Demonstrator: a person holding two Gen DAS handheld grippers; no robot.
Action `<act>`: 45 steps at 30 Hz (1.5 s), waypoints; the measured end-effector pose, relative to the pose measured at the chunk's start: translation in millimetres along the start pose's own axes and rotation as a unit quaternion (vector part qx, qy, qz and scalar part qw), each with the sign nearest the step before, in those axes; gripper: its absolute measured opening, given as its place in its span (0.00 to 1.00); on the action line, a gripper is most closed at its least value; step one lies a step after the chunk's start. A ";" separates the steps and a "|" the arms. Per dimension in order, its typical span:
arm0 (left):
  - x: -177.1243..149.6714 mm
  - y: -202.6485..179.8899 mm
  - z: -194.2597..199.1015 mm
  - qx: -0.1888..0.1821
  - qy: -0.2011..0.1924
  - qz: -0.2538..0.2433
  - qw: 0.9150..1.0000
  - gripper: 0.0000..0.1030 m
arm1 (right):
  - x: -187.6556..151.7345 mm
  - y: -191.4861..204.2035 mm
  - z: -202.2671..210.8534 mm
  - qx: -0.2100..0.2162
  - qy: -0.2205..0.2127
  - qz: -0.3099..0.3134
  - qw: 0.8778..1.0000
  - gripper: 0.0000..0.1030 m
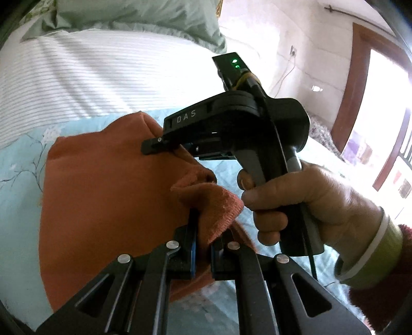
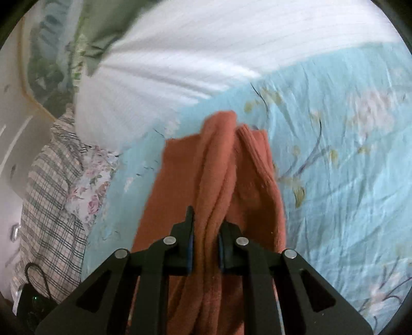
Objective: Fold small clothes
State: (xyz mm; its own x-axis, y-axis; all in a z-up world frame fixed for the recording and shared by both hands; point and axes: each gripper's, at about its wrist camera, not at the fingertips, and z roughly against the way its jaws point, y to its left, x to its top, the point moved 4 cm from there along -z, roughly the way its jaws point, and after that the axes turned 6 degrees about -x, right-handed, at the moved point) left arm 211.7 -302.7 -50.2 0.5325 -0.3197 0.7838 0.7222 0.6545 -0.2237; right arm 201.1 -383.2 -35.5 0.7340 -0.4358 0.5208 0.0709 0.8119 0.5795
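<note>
An orange knit garment (image 1: 108,185) lies partly lifted on a light blue floral bed cover (image 1: 20,159). In the left wrist view my left gripper (image 1: 206,232) is shut on a ribbed edge of the garment near the bottom. My right gripper (image 1: 154,145), held by a hand (image 1: 296,195), pinches another fold of the garment's right edge further up. In the right wrist view my right gripper (image 2: 206,226) is shut on a bunched ridge of the orange garment (image 2: 219,159), which hangs between its pads above the bed cover (image 2: 334,167).
A white striped duvet (image 1: 103,77) lies behind the garment, with a pale green pillow (image 1: 128,15) beyond it. A plaid cloth (image 2: 51,193) and a rose-print cloth (image 2: 90,195) lie at the bed's left side. A wooden door frame (image 1: 360,77) stands at the right.
</note>
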 end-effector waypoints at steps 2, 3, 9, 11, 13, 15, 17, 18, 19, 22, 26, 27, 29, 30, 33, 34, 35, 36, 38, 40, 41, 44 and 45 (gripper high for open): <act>-1.6 -3.8 1.2 -0.005 -0.001 -0.004 1.000 0.06 | -0.1 2.6 8.9 -0.005 -0.013 0.015 1.000 0.15; -5.3 -1.6 -0.4 -0.004 0.004 -0.004 1.000 0.06 | -1.6 -1.4 7.5 -0.016 -0.010 0.014 1.000 0.15; -17.9 7.0 -27.7 -0.008 0.043 0.015 0.999 0.07 | -13.9 -30.7 -16.7 -0.040 0.015 -0.015 0.999 0.15; -18.8 8.9 -28.6 -0.009 0.049 0.013 0.999 0.14 | -16.3 -34.1 -16.8 -0.037 0.012 -0.019 0.999 0.15; -20.9 13.4 -21.6 -0.016 0.050 0.023 0.998 0.19 | -17.3 -32.8 -14.0 -0.042 0.007 -0.017 0.999 0.19; -20.6 23.4 -12.4 -0.016 0.052 0.040 0.998 0.42 | -18.7 -32.2 -6.8 -0.054 0.001 -0.018 0.998 0.23; -24.6 31.1 2.7 -0.025 0.053 0.061 0.996 0.47 | -20.2 -29.8 3.6 -0.083 -0.013 -0.012 0.996 0.36; -23.6 33.2 9.7 -0.032 0.052 0.070 0.996 0.52 | -20.9 -29.9 10.4 -0.091 -0.021 -0.014 0.996 0.45; -23.1 37.9 20.6 -0.031 0.048 0.077 0.995 0.55 | -22.4 -28.7 18.7 -0.096 -0.031 -0.017 0.995 0.59; -20.7 59.6 45.8 -0.011 0.026 0.086 0.996 0.69 | -26.1 -27.9 34.5 -0.092 -0.047 -0.018 0.994 0.71; -19.8 100.4 65.0 0.027 0.013 0.112 0.993 0.80 | -32.7 -30.8 37.5 -0.075 -0.031 -0.031 0.996 0.71; -19.9 115.5 64.5 0.037 0.016 0.126 0.991 0.80 | -33.9 -32.6 35.3 -0.072 -0.024 -0.036 0.996 0.71; -17.1 143.3 60.2 0.044 0.023 0.157 0.986 0.80 | -35.6 -36.4 27.9 -0.070 -0.007 -0.043 0.997 0.71; -17.1 158.7 58.3 0.042 0.024 0.175 0.983 0.80 | -36.0 -37.4 23.7 -0.063 0.000 -0.046 0.997 0.71; -16.8 193.1 36.1 0.019 0.036 0.223 0.974 0.80 | -36.2 -40.9 10.2 -0.030 0.020 -0.065 0.997 0.71; -16.8 204.7 26.1 0.014 0.043 0.240 0.970 0.80 | -36.1 -42.4 7.3 -0.026 0.023 -0.068 0.997 0.71; -17.4 215.1 15.4 0.008 0.051 0.256 0.965 0.80 | -35.2 -43.9 3.8 -0.023 0.026 -0.071 0.997 0.71; -20.2 218.6 6.3 0.004 0.057 0.265 0.963 0.80 | -34.2 -44.8 0.8 -0.020 0.028 -0.072 0.997 0.71; -22.5 228.4 -17.0 -0.022 0.069 0.293 0.953 0.80 | -32.7 -43.9 -2.9 -0.019 0.030 -0.069 0.997 0.71; -22.4 234.4 -28.9 -0.034 0.065 0.297 0.952 0.74 | -32.0 -40.0 -8.8 -0.018 0.039 -0.059 0.997 0.70; -21.9 233.5 -31.0 -0.032 0.063 0.291 0.954 0.67 | -32.6 -38.1 -12.4 -0.018 0.045 -0.054 0.997 0.68; -22.0 228.9 -33.2 -0.031 0.063 0.280 0.957 0.47 | -37.9 -33.2 -26.5 -0.016 0.072 -0.051 0.996 0.36; -23.0 226.9 -29.9 -0.032 0.060 0.277 0.958 0.38 | -39.2 -31.2 -27.4 -0.011 0.072 -0.053 0.996 0.34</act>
State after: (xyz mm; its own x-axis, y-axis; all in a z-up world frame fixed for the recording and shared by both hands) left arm 376.5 -167.3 -136.2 0.8860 -0.0139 0.4634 0.3376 0.7045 -0.6242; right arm 188.7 -380.8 -91.2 0.8110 -0.4598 0.3619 0.1656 0.7736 0.6117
